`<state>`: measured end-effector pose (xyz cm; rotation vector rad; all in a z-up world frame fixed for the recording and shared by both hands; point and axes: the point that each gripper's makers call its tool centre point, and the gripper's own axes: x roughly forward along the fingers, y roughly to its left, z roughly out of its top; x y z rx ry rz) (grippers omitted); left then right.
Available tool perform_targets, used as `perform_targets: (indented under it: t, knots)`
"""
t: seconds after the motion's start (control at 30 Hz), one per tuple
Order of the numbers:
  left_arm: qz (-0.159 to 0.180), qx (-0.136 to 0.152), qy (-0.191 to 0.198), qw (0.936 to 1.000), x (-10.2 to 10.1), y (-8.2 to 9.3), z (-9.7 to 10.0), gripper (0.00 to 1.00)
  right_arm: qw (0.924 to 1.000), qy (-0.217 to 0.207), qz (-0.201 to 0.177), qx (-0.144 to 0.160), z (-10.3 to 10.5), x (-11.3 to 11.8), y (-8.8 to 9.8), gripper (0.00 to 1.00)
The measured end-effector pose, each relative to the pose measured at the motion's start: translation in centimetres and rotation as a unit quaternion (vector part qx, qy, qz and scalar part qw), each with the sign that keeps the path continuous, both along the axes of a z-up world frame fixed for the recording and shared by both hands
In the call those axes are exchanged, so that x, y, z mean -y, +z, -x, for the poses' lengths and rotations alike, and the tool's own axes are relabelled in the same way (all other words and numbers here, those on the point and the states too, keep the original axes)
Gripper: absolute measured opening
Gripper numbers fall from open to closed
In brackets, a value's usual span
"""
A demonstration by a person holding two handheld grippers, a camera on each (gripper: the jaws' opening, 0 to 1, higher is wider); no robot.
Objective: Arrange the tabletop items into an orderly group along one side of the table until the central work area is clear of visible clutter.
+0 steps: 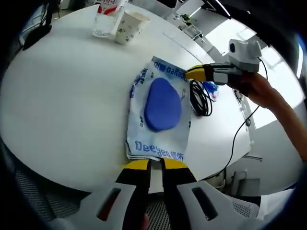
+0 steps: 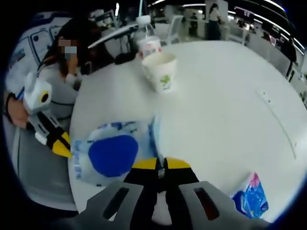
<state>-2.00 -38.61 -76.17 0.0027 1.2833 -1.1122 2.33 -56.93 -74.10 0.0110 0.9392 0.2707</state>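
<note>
The left gripper (image 1: pixel 149 165) is held with its fingers (image 1: pixel 136 165) drawn nearly together, a thin gap left between them, at the near edge of the wet-wipe packet (image 1: pixel 160 112); whether the packet's rim is pinched there cannot be told. The right gripper (image 2: pixel 161 164) is seen with its fingers (image 2: pixel 178 164) pressed close as well, set at the packet's opposite side, just beside the coiled black cable (image 1: pixel 200 97); nothing is clearly caught between them. From this placement it is judged that the packet is being approached from two sides so that it can be slid or lifted away from the middle. The packet, with its blue oval lid (image 1: pixel 162 104) facing up, lies flat on the white round surface (image 1: pixel 62 96), near the person's edge. A small blue sachet (image 2: pixel 253 197) is left beside the cable. Well apart, at the far side, a paper cup (image 1: pixel 129 26) and a plastic bottle (image 1: pixel 106 18) are already stood close together, which suggests the gathering place for the rest.
</note>
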Motion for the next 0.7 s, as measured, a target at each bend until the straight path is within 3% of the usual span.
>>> perform_targets:
  t: [0.23,0.43,0.7]
  knots:
    - [0.001,0.006,0.003,1.0,0.0,0.1,-0.9,0.0,0.9995,-0.027,-0.009,0.012,0.8,-0.3,0.9,0.0]
    - [0.001,0.02,0.019,0.9996,-0.1,0.5,-2.7,0.0,0.9981,-0.058,-0.017,0.013,2.4,-0.2,1.4,0.0]
    - [0.003,0.036,0.046,0.9983,-0.6,0.8,-5.4,0.0,0.9919,-0.116,-0.045,0.026,4.6,-1.8,1.9,0.0]
